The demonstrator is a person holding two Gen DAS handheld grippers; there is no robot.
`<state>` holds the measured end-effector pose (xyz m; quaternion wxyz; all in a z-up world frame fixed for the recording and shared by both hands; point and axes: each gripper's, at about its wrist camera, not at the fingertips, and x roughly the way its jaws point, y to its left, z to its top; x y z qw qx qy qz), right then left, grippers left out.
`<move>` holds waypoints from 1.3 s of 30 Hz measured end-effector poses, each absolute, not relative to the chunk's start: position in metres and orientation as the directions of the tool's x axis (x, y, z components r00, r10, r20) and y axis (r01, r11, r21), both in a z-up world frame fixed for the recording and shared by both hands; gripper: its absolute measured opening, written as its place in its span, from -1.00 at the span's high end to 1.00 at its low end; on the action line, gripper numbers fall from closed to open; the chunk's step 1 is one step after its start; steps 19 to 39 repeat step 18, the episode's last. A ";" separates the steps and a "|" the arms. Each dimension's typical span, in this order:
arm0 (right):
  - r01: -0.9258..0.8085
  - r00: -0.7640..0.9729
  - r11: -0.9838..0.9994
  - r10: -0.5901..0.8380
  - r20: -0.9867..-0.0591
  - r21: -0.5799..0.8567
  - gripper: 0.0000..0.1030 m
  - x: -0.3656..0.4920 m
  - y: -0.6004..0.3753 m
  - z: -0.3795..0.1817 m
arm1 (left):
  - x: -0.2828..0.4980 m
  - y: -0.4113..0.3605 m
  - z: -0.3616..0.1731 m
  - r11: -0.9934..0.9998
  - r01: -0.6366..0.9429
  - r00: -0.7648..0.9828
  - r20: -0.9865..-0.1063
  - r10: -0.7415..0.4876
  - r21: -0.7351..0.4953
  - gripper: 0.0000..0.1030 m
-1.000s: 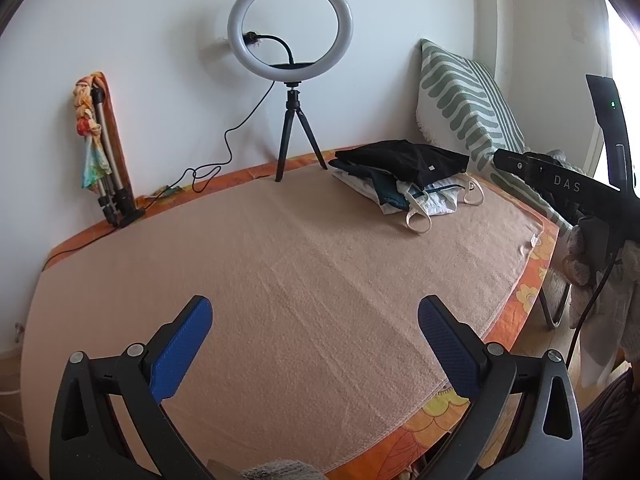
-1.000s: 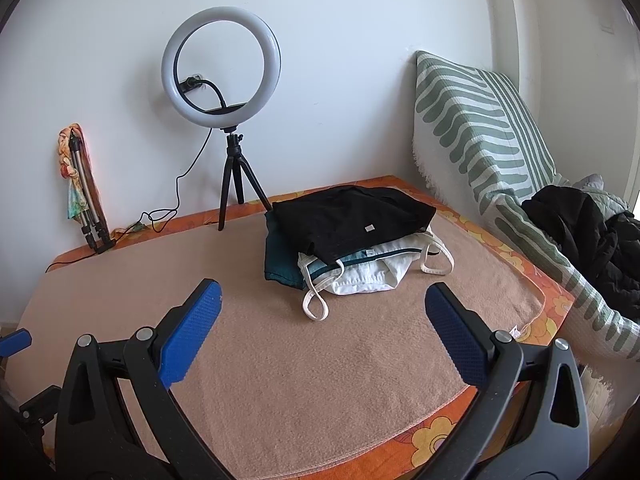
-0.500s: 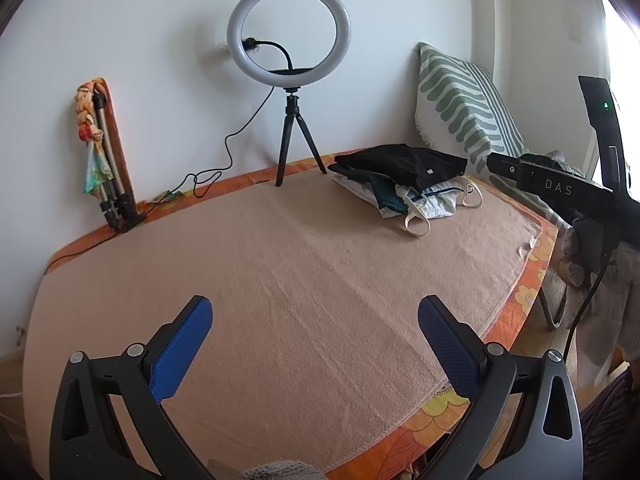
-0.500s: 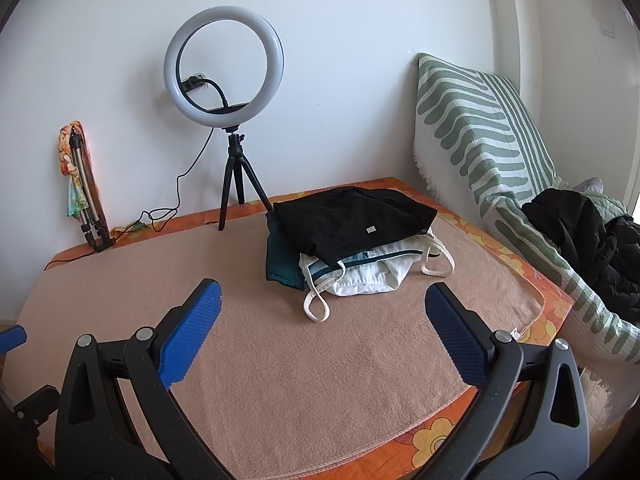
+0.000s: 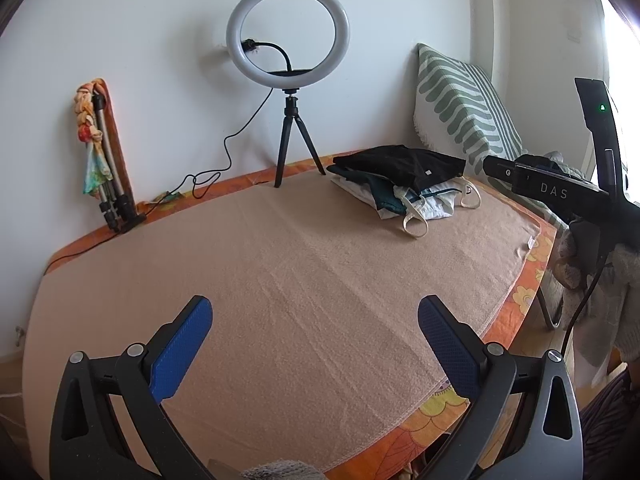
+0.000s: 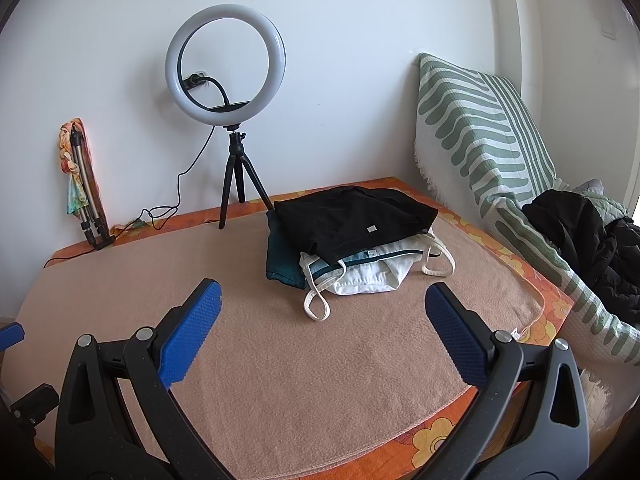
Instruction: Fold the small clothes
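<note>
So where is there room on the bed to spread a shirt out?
The big bare patch of blanket between the grippers and the pile of clothes. Also left of the pile, toward the folded tripod. It is crowded by the ring light and the pile.

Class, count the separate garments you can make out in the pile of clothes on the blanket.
3 at least: a black garment on top, a teal one under its left side, a white one with straps at the front. More may be hidden underneath.
</note>
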<state>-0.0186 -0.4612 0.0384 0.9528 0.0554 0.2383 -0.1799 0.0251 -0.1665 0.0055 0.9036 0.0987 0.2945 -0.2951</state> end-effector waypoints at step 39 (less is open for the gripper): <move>0.366 0.822 0.931 -0.313 -0.476 0.019 -1.00 -0.017 -0.459 0.038 | 0.022 -0.160 0.008 0.811 0.585 0.666 -0.565 -0.487 -0.010 -0.99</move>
